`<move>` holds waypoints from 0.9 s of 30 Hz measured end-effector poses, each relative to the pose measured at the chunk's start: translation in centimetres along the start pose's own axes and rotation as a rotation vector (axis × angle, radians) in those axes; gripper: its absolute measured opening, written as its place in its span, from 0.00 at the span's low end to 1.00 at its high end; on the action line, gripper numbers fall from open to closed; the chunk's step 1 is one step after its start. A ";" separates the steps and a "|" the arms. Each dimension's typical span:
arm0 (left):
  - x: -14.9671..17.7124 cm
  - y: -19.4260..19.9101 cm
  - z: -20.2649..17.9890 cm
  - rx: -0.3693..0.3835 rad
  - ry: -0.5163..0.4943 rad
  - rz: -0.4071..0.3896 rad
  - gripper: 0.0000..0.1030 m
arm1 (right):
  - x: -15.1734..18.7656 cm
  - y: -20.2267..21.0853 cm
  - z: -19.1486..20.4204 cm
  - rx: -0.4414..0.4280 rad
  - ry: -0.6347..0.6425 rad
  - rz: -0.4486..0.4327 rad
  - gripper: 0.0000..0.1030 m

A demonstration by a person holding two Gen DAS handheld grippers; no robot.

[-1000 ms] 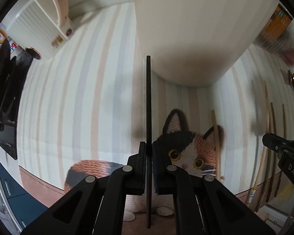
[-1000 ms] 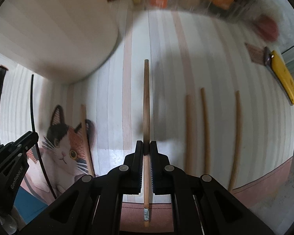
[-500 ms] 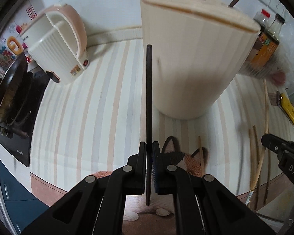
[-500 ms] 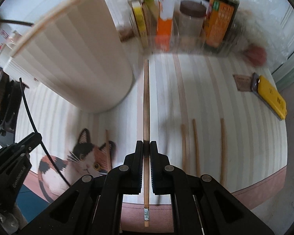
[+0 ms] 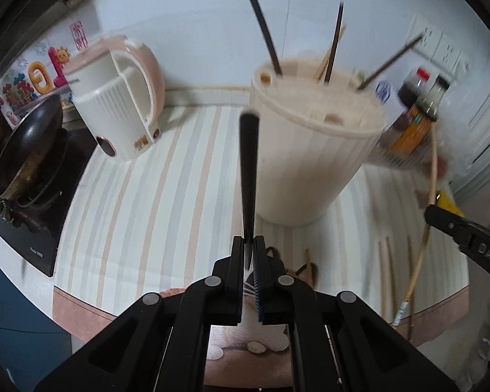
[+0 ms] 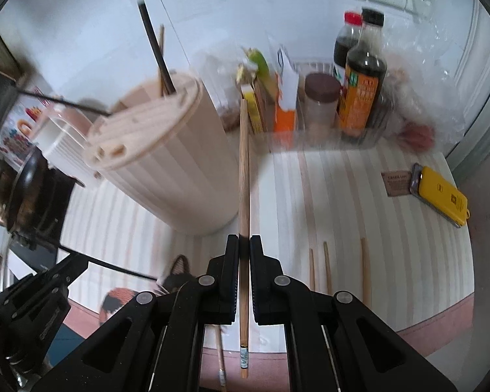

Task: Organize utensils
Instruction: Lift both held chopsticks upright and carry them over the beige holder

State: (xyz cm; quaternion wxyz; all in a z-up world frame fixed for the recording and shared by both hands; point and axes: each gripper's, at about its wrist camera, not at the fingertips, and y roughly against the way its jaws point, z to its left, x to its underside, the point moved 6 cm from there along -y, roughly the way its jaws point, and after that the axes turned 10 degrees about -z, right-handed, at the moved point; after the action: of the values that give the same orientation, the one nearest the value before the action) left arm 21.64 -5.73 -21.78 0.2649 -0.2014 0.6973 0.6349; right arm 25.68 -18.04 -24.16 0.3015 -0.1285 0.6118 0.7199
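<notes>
My left gripper (image 5: 251, 245) is shut on a black chopstick (image 5: 249, 170) that points up toward the cream ribbed utensil holder (image 5: 310, 163). My right gripper (image 6: 244, 241) is shut on a wooden chopstick (image 6: 244, 170), held beside the same holder (image 6: 166, 170). Several dark and wooden chopsticks stand in the holes of the holder's lid (image 5: 326, 98). Three wooden chopsticks (image 6: 326, 271) lie on the striped mat (image 6: 359, 196) to the right. The right gripper (image 5: 467, 245) with its wooden chopstick shows at the right of the left wrist view.
A white and pink kettle (image 5: 121, 98) stands at the back left beside a stove with a dark pan (image 5: 26, 143). Sauce bottles (image 6: 362, 75) and boxes fill a clear tray at the back. A yellow case (image 6: 441, 196) lies far right. A cat picture (image 6: 176, 277) lies near the front edge.
Both grippers rose with their chopsticks and tilted up, so the holder's lid and the back wall came into view. Both grips stayed shut.
</notes>
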 end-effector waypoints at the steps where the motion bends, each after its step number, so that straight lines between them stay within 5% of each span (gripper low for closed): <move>1: -0.4 0.5 0.1 0.009 0.008 -0.010 0.03 | -0.4 0.5 0.1 -0.006 -0.003 -0.011 0.06; 16: -10.9 10.9 -1.5 0.202 0.095 -0.263 0.03 | -9.6 6.7 3.6 -0.151 -0.025 -0.202 0.06; 27: -18.2 8.1 -2.4 0.167 0.029 -0.327 0.03 | -18.5 5.6 5.0 -0.120 -0.058 -0.354 0.06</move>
State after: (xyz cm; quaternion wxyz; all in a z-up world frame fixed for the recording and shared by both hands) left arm 30.55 -8.20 -3.90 0.3704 -0.2985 0.7092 0.5203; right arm 37.84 -18.75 -8.32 0.4327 -0.2309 0.5267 0.6943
